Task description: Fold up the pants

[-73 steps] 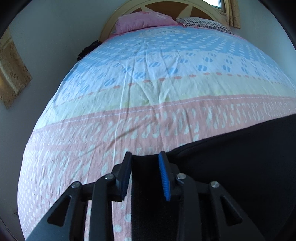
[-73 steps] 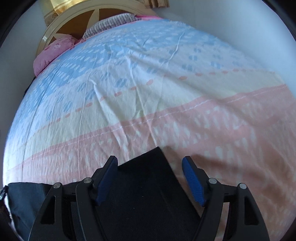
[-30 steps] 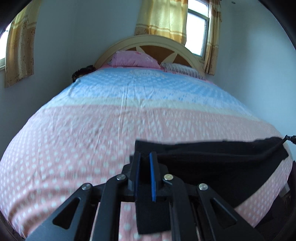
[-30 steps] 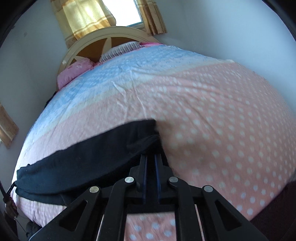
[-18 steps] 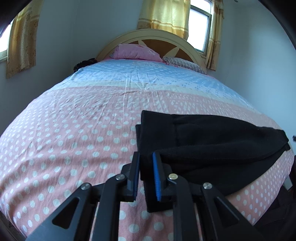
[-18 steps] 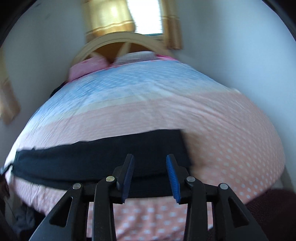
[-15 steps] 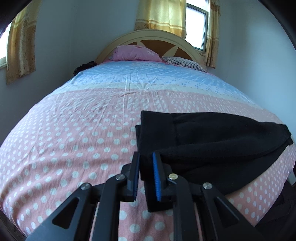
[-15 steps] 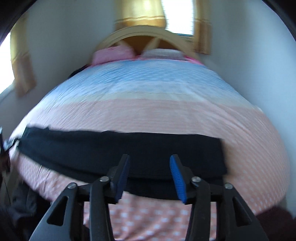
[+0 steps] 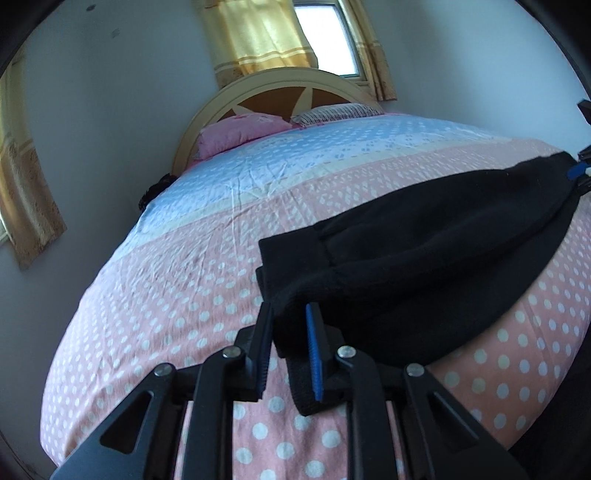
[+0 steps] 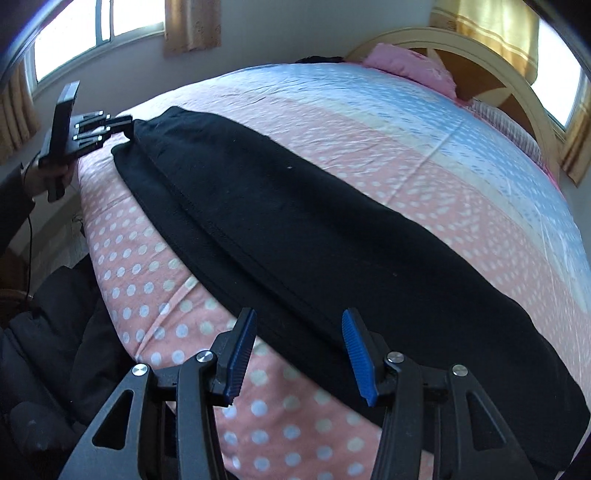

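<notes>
Pants (image 10: pixel 314 221) lie lengthwise across bed (image 9: pixel 166 295); left gripper (image 9: pixel 288 347) fingers pinch one end taut, right gripper (image 10: pixel 299 347) fingers hover spread above the edge.

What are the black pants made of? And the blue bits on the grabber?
The black pants look like soft, matte knit or fleece, judging by the fuzzy surface and stitched seams. The right gripper has blue pads that look like ridged rubber or plastic; I can't tell which.

The pants (image 10: pixel 295 221) lie lengthwise across the foot end of the bed (image 9: pixel 184 295), near its edge. Two pillows (image 9: pixel 243 134) sit side by side at the far end against the headboard (image 9: pixel 266 86), with a curtained window (image 9: pixel 325 33) behind it.
</notes>
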`<state>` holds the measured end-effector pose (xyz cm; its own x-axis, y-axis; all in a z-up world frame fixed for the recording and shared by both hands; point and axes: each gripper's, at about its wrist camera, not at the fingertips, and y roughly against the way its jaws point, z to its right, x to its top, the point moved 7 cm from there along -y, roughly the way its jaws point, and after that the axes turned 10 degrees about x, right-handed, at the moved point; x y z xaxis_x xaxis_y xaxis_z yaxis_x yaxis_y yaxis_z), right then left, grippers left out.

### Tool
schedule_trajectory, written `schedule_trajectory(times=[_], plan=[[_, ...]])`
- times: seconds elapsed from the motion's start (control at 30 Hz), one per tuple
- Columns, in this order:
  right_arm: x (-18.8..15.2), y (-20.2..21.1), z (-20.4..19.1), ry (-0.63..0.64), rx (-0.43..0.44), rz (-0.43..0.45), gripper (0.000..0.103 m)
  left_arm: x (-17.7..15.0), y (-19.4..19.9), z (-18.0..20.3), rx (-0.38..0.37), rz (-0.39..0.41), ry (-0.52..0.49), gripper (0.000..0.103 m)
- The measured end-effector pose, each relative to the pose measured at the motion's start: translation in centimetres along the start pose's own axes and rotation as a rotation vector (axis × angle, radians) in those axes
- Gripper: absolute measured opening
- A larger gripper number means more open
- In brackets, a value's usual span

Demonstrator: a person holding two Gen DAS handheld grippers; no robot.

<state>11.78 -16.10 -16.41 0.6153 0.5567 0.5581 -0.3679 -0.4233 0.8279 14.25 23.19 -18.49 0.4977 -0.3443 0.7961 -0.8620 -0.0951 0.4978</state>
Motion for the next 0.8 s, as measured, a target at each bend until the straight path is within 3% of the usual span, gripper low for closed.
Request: schedule_trajectory(times=[0.13, 0.2, 0.23, 0.27, 0.33, 0.4, 0.5, 0.67, 0.8], plan=[[0.9, -1.4, 0.4, -0.006, -0.013, -0.021, 0.050, 0.7, 0.5, -0.4, 0.021, 0.029, -0.012, 0.022], [1.2, -1.5, 0.6, -0.003, -0.030, -0.018, 0.032, 0.9, 0.2, -0.3, 0.019, 0.018, -0.015, 0.035], [1.2, -1.2, 0.7, -0.004, -0.038, -0.015, 0.014, 0.9, 0.1, -0.1, 0.016, 0.018, -0.021, 0.036], [1.3, -1.0, 0.7, -0.007, -0.037, -0.009, 0.008, 1.0, -0.1, 0.1, 0.008, 0.017, -0.030, 0.036], [1.7, -0.2, 0.5, 0.002, -0.044, 0.009, 0.004, 1.0, -0.3, 0.7, -0.013, 0.007, -0.048, 0.035], [1.9, 0.7, 0.4, 0.004, -0.047, 0.031, 0.004, 1.3, -0.2, 1.2, -0.018, 0.015, -0.073, 0.011], [1.7, 1.9, 0.1, 0.009, -0.039, 0.050, 0.003, 2.1, 0.8, 1.0, -0.024, 0.044, -0.090, 0.009], [-0.5, 0.1, -0.6, 0.021, -0.039, -0.007, 0.003, 2.8, 3.5, -0.3, -0.064, 0.102, -0.066, 0.009], [-0.6, 0.1, -0.6, 0.008, -0.036, 0.006, 0.003, 0.4, 3.3, 0.3, -0.098, 0.054, -0.083, 0.009]])
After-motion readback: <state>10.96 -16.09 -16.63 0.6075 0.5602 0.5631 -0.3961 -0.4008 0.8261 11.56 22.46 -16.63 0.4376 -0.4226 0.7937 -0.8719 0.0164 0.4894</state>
